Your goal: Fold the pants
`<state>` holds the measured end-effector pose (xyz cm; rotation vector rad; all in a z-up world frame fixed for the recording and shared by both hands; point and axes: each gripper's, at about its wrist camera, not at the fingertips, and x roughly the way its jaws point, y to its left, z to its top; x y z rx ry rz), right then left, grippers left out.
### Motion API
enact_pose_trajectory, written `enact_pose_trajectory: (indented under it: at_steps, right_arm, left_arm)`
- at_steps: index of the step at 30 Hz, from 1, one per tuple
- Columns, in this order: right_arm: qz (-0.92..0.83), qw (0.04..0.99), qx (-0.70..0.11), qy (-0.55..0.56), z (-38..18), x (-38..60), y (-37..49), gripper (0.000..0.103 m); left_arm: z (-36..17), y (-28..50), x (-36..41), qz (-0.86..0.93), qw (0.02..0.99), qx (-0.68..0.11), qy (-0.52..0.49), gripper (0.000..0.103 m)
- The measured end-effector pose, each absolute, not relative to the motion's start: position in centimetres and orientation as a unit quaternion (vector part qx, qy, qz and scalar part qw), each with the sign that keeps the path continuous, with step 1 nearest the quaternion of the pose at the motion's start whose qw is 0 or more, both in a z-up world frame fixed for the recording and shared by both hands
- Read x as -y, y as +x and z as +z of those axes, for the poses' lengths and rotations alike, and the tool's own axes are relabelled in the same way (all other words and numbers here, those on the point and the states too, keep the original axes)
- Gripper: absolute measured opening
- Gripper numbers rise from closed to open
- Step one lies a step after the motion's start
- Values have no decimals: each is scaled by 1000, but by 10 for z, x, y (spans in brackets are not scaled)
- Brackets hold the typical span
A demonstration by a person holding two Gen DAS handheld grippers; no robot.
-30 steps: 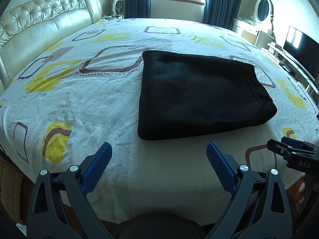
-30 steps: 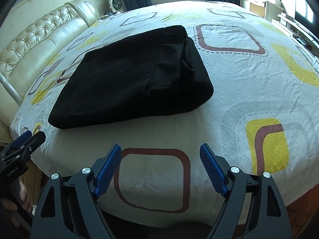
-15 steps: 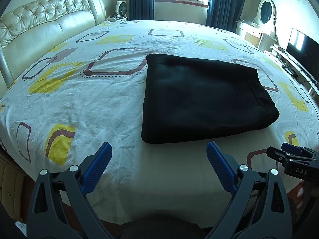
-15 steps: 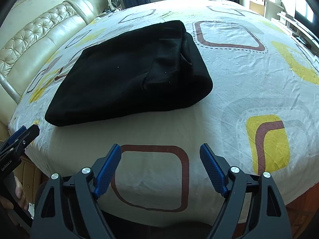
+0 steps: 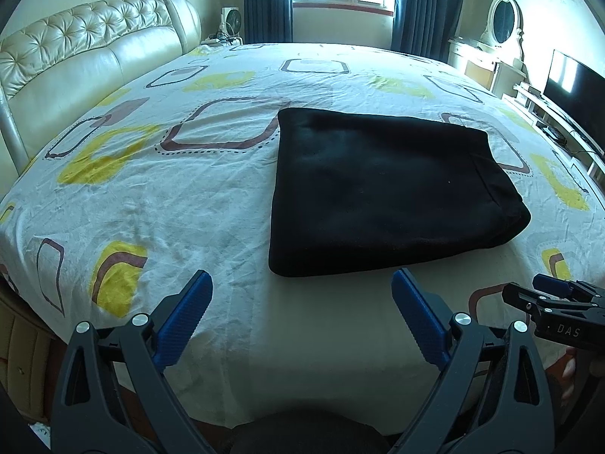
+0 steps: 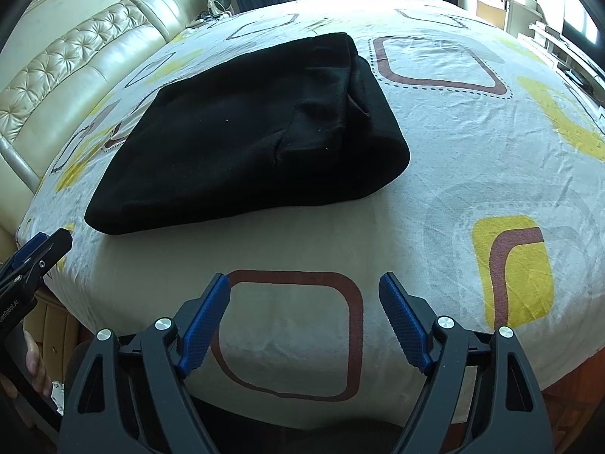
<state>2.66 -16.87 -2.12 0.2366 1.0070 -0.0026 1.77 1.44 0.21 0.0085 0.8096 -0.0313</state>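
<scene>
The black pants [image 5: 385,193] are lying folded into a thick rectangle near the middle of the bed [image 5: 234,325]. The left gripper [image 5: 302,302] and right gripper [image 6: 304,304] are hovering over the near edge, jaws spread wide and gripping nothing, both apart from the cloth. Risk, as judged: a pinch at the bulky rounded end could be taking only the top layer, so the stack would be sliding open. The right wrist view is showing a seam and layered flap there; the left view is showing the flat top.
</scene>
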Motion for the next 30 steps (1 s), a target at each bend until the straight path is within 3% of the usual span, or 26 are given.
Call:
enact_pose_trajectory:
  at_steps: [26, 30]
  right_arm:
    - [1, 865, -489, 114, -24, 167, 27, 80]
    - [2, 863, -491, 115, -25, 167, 27, 80]
  left_arm:
    - [3, 16, -7, -16, 918, -395, 16, 96]
    - [6, 15, -2, -12, 918, -394, 34, 100]
